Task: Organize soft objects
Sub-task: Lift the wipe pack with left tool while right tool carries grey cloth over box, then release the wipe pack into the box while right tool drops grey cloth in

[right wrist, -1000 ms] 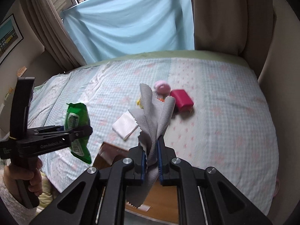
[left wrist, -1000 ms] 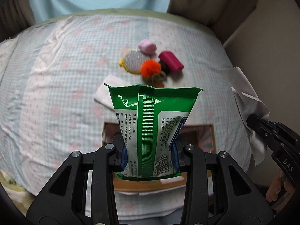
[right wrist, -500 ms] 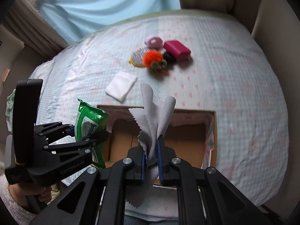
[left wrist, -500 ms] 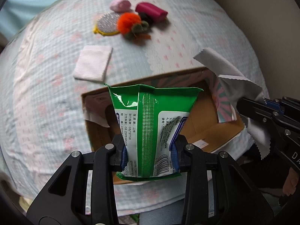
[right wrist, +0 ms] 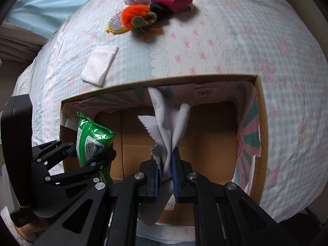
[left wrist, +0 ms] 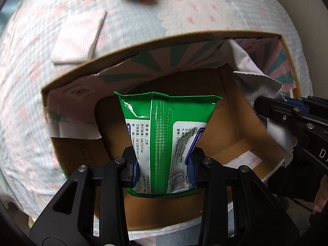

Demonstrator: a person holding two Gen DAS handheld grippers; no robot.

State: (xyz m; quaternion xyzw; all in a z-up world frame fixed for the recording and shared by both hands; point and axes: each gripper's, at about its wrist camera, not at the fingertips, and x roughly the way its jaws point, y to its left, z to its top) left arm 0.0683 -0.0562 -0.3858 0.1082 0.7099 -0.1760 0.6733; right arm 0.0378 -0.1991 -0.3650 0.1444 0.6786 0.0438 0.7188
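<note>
A bed (right wrist: 225,47) in pale checked cloth carries an open cardboard box (right wrist: 260,123); over its left side the left gripper (left wrist: 164,166) pinches a green wipes packet (left wrist: 164,123) between its fingers; to the right, the right gripper (right wrist: 165,168) is clamped tight on a grey cloth (right wrist: 168,123) over the box's middle.
</note>
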